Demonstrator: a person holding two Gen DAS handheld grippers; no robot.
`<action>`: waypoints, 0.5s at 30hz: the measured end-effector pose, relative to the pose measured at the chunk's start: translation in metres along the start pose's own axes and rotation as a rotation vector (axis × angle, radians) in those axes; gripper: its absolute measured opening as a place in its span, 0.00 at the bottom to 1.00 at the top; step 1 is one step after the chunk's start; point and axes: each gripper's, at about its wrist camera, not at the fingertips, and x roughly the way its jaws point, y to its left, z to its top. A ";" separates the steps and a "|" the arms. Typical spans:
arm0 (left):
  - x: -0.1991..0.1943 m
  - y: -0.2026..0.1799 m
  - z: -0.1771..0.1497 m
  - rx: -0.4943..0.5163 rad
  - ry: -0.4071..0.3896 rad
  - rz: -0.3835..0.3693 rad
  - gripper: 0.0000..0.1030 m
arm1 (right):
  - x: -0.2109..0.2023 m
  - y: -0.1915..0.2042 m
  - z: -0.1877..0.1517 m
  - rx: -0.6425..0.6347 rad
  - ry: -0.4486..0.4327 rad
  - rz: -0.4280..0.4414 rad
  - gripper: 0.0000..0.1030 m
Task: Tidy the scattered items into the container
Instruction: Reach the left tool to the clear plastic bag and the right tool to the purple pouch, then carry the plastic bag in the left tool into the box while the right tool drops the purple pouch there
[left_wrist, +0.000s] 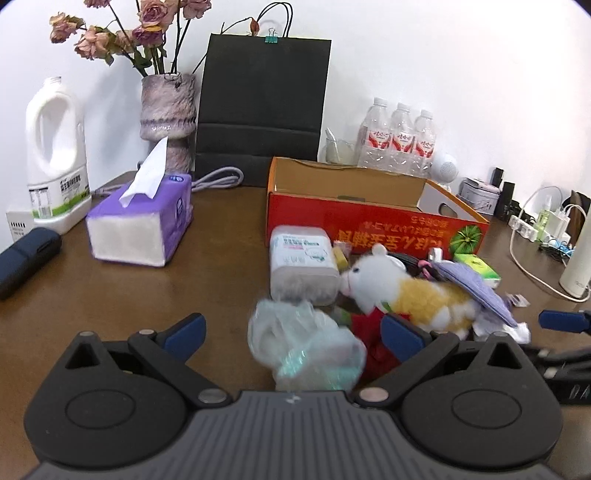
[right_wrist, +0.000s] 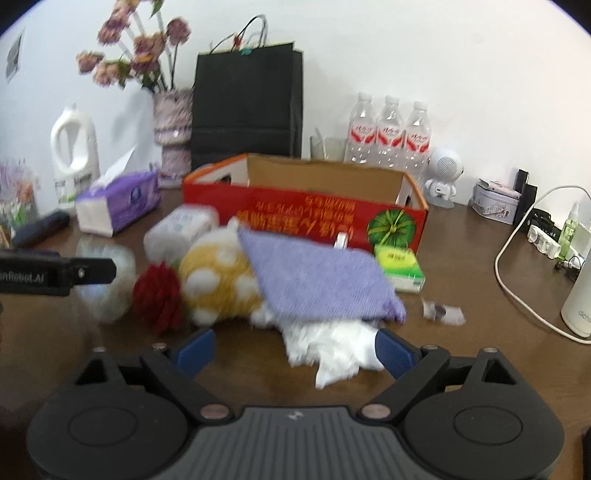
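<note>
An open red cardboard box (left_wrist: 369, 221) (right_wrist: 306, 218) stands behind a heap of items on the brown table. The heap holds a yellow-and-white plush toy (left_wrist: 406, 291) (right_wrist: 218, 280), a purple cloth (left_wrist: 476, 288) (right_wrist: 314, 277) draped over it, a white wipes pack (left_wrist: 301, 262), a green tissue pack (right_wrist: 400, 266) and something red (right_wrist: 159, 295). My left gripper (left_wrist: 293, 334) is open around a crumpled clear plastic bag (left_wrist: 303, 347), pads apart from it. My right gripper (right_wrist: 295, 352) is open; crumpled white paper (right_wrist: 332, 350) lies between its fingers, against the right one.
A purple tissue box (left_wrist: 144, 221), white jug (left_wrist: 55, 158), vase of dried roses (left_wrist: 168, 114) and dark case (left_wrist: 26, 258) stand at left. A black paper bag (left_wrist: 262, 110) and water bottles (left_wrist: 399, 140) line the wall. A white cable (right_wrist: 517, 277) loops at right.
</note>
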 end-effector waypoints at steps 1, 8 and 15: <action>0.004 0.000 0.001 0.003 0.007 0.019 0.99 | 0.004 -0.003 0.004 0.013 0.002 0.004 0.83; 0.018 0.016 -0.006 -0.050 0.056 0.036 0.76 | 0.021 -0.009 0.014 0.033 0.005 -0.005 0.65; 0.029 0.014 -0.007 -0.024 0.078 -0.031 0.48 | 0.033 -0.041 0.022 0.147 0.011 -0.052 0.48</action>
